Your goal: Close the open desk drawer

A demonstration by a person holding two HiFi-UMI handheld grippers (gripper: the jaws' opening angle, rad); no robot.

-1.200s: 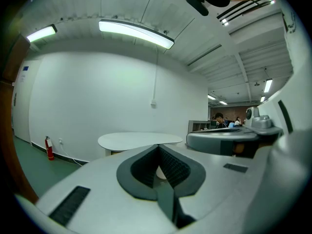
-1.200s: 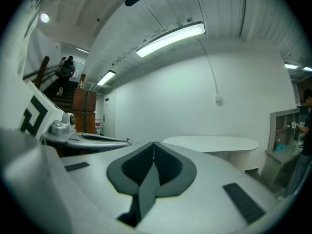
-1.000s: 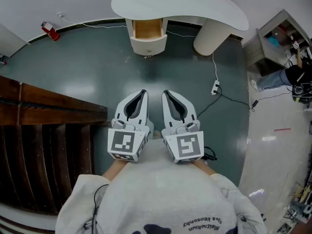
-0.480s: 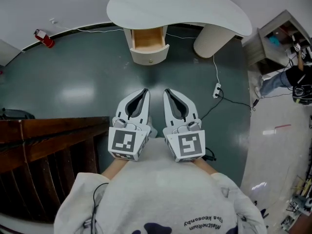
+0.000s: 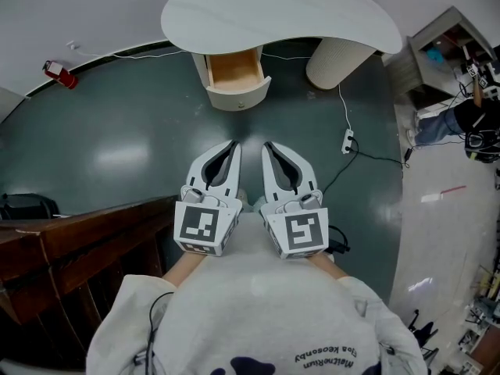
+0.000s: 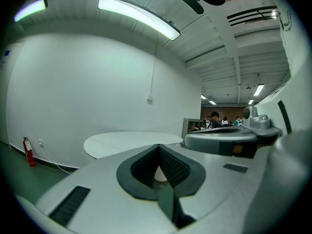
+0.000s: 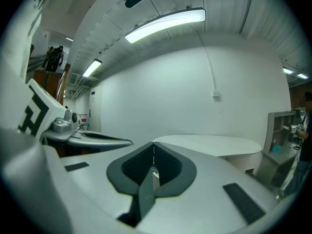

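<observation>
Pale wood shows inside the drawer [image 5: 233, 69], pulled out from under the white desk [image 5: 281, 10] at the top of the head view, with its rounded front facing me. Over the last second the desk has grown a little larger and the drawer has slid lower in that view. The dark railing [image 5: 78, 241] on my left has dropped back toward the bottom corner. I take that as a walk-up: I am closing on the desk, not yet working at it.

The left gripper [image 5: 231, 145] and right gripper [image 5: 267, 145] sit side by side in front of me, as they did a second ago. Each one's own view shows its jaws pressed together with nothing between them, and the desk top lies ahead beyond the tips. A stretch of grey-green floor [image 5: 117, 155] separates both tips from the drawer front, so nothing is in contact.

For the task, only the approach is under way and the drawer is fully open. With the jaws already together, I judge a plain push on the drawer front will do once I am near enough.
</observation>
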